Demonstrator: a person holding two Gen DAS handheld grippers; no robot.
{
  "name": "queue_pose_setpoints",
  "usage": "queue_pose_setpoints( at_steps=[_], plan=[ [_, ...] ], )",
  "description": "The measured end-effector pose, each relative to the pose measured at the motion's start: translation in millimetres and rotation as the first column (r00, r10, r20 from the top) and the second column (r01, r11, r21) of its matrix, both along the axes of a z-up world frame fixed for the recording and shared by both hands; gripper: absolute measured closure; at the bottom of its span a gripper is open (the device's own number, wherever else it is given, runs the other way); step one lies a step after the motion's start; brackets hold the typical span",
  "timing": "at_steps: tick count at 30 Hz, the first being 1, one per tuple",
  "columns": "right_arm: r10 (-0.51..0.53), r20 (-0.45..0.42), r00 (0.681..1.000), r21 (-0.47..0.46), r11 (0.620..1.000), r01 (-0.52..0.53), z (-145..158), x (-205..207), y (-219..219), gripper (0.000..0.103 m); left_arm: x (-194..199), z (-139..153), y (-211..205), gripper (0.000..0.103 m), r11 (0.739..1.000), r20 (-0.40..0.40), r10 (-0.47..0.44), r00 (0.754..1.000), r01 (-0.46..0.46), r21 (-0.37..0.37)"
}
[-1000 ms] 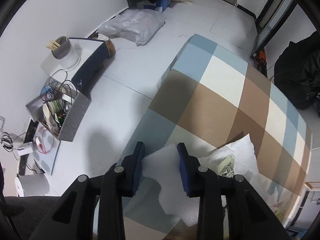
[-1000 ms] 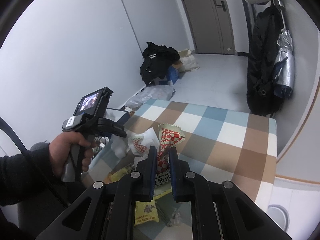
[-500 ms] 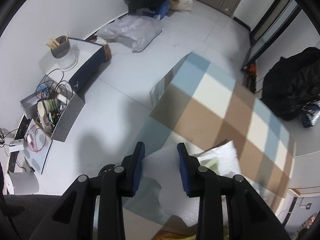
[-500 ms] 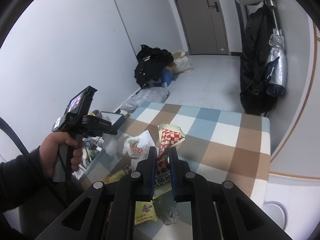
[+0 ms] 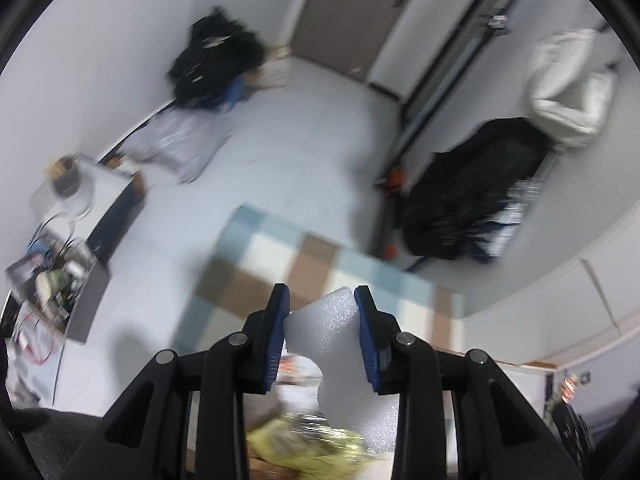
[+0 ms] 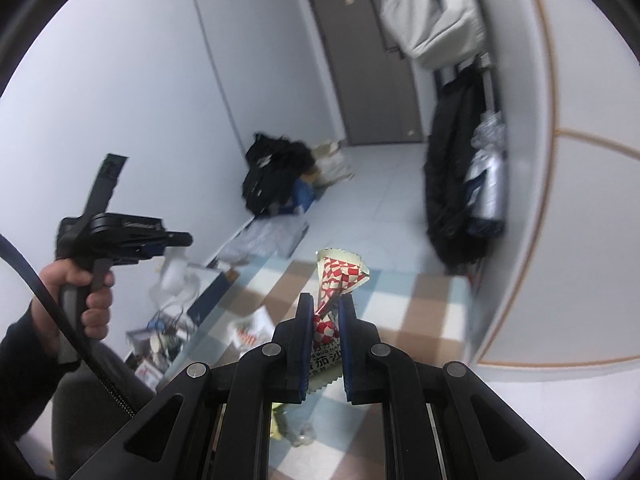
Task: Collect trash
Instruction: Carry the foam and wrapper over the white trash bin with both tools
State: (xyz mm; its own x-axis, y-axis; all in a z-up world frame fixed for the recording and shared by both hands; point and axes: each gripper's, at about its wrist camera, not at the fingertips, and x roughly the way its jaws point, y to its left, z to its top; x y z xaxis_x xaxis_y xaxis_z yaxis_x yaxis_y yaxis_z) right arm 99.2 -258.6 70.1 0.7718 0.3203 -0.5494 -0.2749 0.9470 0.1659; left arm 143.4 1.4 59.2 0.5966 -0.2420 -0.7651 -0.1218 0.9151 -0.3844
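Left wrist view shows me the left gripper with its jaws partly closed, and both blue pads press on a piece of white foam sheet. I see the foam hanging down from the pads toward 6 o'clock, with a torn, curved edge on its left side. Below it, at about 6 o'clock near the frame's bottom, there is yellowish trash (very blurred, so I cannot say what it is). Beyond the fingertips, at 12 o'clock from them, lies the checked cloth in blue, brown and cream squares. A black pile of clothing sits at 2 o'clock on the pale floor.

From the right wrist view, the right gripper has its jaws almost together, and they pinch a red-and-white checked wrapper by its narrow lower part. The wrapper's wide end stands up past the fingertips toward 12 o'clock, above the checked cloth. Another white wrapper with red print lies on the cloth at 9 o'clock from the fingertips. At 9 o'clock in the frame I see the person's left hand around the handle of the other gripper.
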Motion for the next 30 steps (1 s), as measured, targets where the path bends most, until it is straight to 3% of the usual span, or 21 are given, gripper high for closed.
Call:
queue_pose_setpoints(
  at_steps=[6, 8, 11, 15, 21, 30],
  plan=[
    [-0.144, 0.06, 0.988, 0.015, 0.99, 0.143, 31.2, -33.2, -56.1, 0.092, -6.9, 39.4, -72.4, 0.075, 0.976, 0.082, -0.192, 0.978, 0.2, -0.09],
    [-0.202, 0.066, 0.977, 0.031, 0.979, 0.2, 35.4, -45.5, -79.7, 0.092, -6.1, 43.6, -108.5, 0.075, 0.951, 0.096, -0.274, 0.957, 0.285, -0.123],
    [-0.281, 0.053, 0.958, 0.056, 0.959, 0.278, 33.5, -60.1, -115.7, 0.092, -3.1, 42.8, -158.6, 0.075, 0.917, 0.097, -0.373, 0.923, 0.382, -0.116],
    [-0.377, -0.005, 0.926, 0.087, 0.922, 0.376, 16.4, -73.2, -162.3, 0.092, 1.7, 24.7, -218.2, 0.075, 0.866, 0.067, -0.484, 0.873, 0.488, -0.11],
    [-0.458, -0.152, 0.876, 0.133, 0.869, 0.477, -37.8, -72.8, -222.6, 0.092, 18.2, -48.1, -304.9, 0.075, 0.796, -0.09, -0.605, 0.791, 0.604, -0.043],
    [-0.418, -0.436, 0.797, 0.232, 0.803, 0.548, -157.8, -46.3, -282.7, 0.092, 46.2, -171.7, -382.3, 0.075, 0.725, -0.355, -0.637, 0.684, 0.689, 0.025]
  ],
)
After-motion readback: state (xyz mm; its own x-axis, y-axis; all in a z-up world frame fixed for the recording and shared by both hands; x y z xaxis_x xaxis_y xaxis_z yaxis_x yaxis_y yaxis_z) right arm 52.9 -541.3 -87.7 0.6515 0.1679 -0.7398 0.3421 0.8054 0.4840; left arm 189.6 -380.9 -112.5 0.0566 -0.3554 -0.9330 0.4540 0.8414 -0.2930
